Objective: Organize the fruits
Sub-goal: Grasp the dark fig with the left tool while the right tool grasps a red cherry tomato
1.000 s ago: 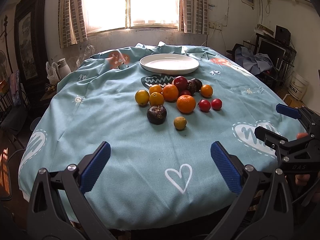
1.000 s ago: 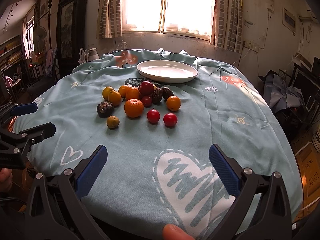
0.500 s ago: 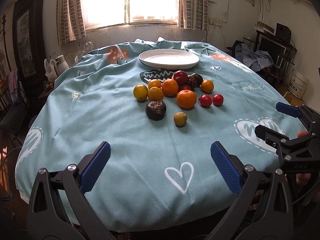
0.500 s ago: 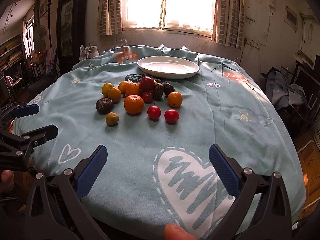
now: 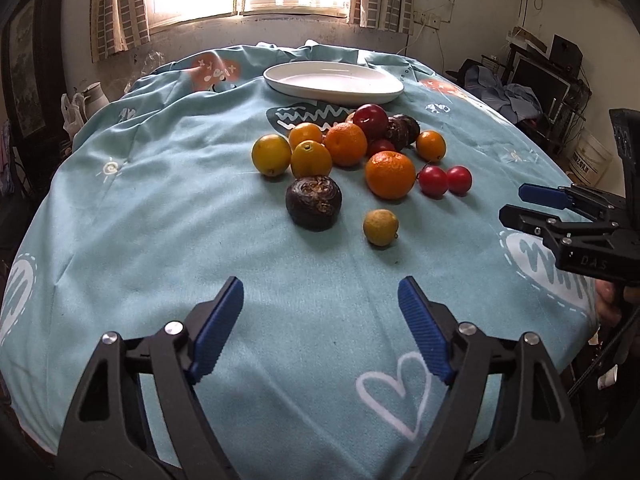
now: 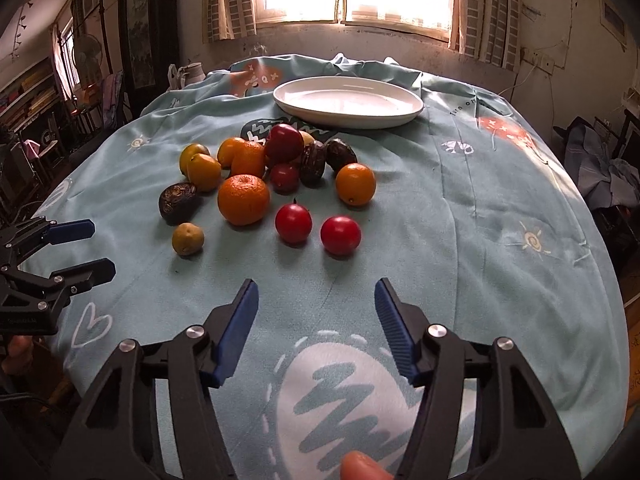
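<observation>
A heap of fruit lies mid-table: a big orange [image 5: 390, 174] [image 6: 243, 199], a dark wrinkled fruit [image 5: 313, 202] [image 6: 177, 202], a small yellow-green fruit [image 5: 380, 227] [image 6: 187, 238], two red fruits [image 5: 444, 180] [image 6: 316, 230], several smaller oranges and dark red ones behind. A white plate [image 5: 334, 81] [image 6: 347, 101] stands empty beyond the heap. My left gripper [image 5: 320, 312] hovers before the dark fruit, jaws closing with nothing between them. My right gripper [image 6: 316, 312] hovers before the two red fruits, jaws closing, also empty.
A teal patterned cloth [image 5: 160, 200] covers the round table. Each gripper shows at the other view's side: the right one [image 5: 568, 220], the left one [image 6: 52, 252]. Window and curtains behind; cluttered furniture at both sides; a jug [image 5: 94, 96] off the far left edge.
Both grippers have moved forward and down toward the fruit, which now looks larger. The jaws of both stand narrower than before, the right more so.
</observation>
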### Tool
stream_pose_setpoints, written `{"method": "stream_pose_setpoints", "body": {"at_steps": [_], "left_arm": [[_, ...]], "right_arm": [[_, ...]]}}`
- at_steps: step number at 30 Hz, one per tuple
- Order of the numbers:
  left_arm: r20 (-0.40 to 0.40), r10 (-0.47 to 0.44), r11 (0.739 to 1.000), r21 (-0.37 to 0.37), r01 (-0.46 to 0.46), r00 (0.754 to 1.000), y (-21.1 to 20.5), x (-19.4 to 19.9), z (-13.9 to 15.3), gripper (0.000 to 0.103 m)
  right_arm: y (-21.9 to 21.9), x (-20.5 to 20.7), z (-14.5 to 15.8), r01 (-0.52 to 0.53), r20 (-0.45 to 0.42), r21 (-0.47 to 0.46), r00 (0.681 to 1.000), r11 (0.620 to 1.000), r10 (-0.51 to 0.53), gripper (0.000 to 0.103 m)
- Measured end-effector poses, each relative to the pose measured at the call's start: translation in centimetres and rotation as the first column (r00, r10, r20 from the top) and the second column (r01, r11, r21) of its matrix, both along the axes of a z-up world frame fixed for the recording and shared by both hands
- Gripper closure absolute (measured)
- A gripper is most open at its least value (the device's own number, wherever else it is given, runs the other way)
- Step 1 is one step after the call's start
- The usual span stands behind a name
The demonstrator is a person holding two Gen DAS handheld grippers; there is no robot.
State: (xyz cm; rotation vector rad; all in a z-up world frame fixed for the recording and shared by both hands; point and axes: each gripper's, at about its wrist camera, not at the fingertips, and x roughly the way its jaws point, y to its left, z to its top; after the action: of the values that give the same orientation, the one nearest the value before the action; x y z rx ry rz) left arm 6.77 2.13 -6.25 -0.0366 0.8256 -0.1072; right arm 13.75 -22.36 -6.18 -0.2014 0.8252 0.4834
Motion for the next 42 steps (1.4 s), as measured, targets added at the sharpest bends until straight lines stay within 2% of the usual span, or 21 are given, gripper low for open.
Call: {"method": "stream_pose_setpoints", "body": {"at_steps": [8,13,17,22,27,30,32,38,42], "left_arm": [[-0.054,-0.037,0.998,-0.044,0.035,0.998,1.5,4.8,-0.6,0.034],[-0.094,-0.056,0.996,-0.075,0.049,0.994,1.6,7.4,-1.3,0.054],[-0.11,-0.068,0.994,-0.087,0.058,0.992,1.4,8.7,-1.7,0.055],[-0.115,-0.086,0.995,-0.052,0.08,0.99,0.5,9.8,-1.8,0.053],[-0.124,-0.098,0.995,-0.021,0.096,0.987,-0.1,10.6,-2.1,0.053],[-0.123,-0.096,0.995,0.007,0.098,0.988,-0.4,10.6,-2.1,0.054],[-0.123,-0.09,0.995,0.03,0.094,0.988,-0.5,10.5,-2.1,0.057],[-0.124,-0.1,0.995,0.008,0.101,0.987,-0.3,9.6,-2.0,0.058],[-0.105,-0.129,0.99,-0.063,0.123,0.986,0.3,9.3,-0.4,0.058]], "right_arm": [[1.0,4.5,-1.3,-0.056,-0.059,-0.054,0.997,0.997,0.053,0.051],[1.2,6.0,-1.9,-0.076,-0.086,-0.048,0.994,0.996,0.071,0.058],[1.1,6.6,-2.3,-0.08,-0.109,-0.033,0.991,0.996,0.076,0.06],[1.4,7.1,-2.5,-0.1,-0.117,-0.03,0.989,0.995,0.096,0.06],[1.5,7.4,-2.7,-0.103,-0.127,-0.03,0.987,0.994,0.098,0.071],[1.3,7.5,-2.7,-0.1,-0.132,-0.02,0.987,0.995,0.096,0.071],[1.3,7.5,-2.7,-0.099,-0.131,-0.02,0.987,0.995,0.095,0.072],[1.2,7.6,-2.7,-0.102,-0.133,-0.017,0.986,0.995,0.098,0.072],[0.9,7.7,-1.5,-0.115,-0.119,0.015,0.986,0.993,0.116,0.072]]}}
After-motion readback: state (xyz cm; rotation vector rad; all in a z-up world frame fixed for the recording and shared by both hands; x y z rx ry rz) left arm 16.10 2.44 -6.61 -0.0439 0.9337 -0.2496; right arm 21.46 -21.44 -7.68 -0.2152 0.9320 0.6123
